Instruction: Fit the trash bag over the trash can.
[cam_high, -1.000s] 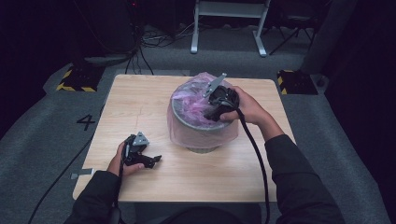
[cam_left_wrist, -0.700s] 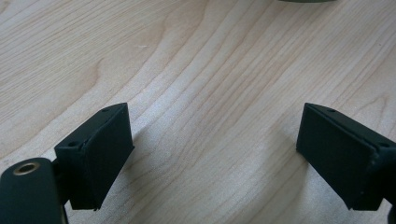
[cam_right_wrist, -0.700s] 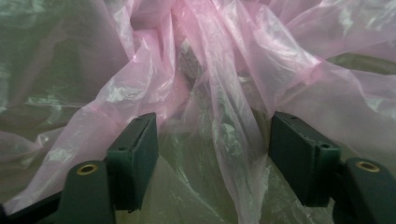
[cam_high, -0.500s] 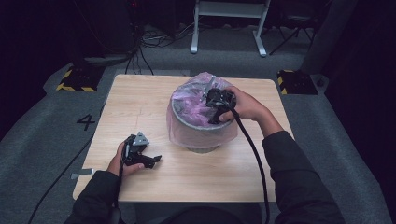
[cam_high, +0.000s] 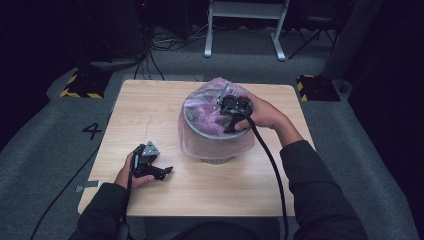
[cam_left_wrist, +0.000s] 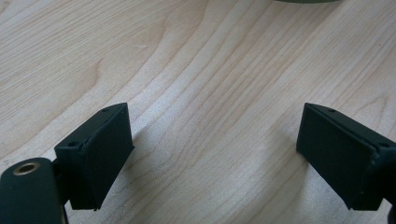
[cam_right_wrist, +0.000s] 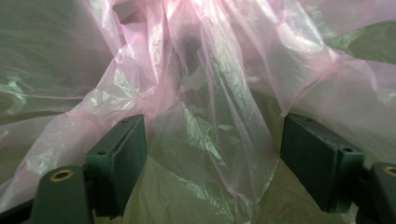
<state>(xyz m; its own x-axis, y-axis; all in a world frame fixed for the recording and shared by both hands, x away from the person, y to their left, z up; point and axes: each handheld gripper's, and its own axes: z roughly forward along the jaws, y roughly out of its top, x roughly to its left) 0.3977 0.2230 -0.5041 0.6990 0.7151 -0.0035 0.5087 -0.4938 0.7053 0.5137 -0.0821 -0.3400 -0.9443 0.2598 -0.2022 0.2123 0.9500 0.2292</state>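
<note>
- Jaws of right gripper (cam_right_wrist: 212, 163) spread wide, a fold of pink bag (cam_right_wrist: 205, 93) between them, not yet pinched.
- Since a second ago, right gripper has dipped into the bin (cam_high: 215, 142) mid-counter (cam_high: 150, 110).
- Left gripper (cam_left_wrist: 215, 158) unmoved, gaping, empty.
- Judgement: liner tucking under way.

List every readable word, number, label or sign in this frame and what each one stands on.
"4": dark numeral on the grey floor left of the table.
Yellow-and-black hazard stripes, no wording, on the floor plate at far left and the floor plate at far right.
No print can be made out on the pink bag, bin or either gripper.
</note>
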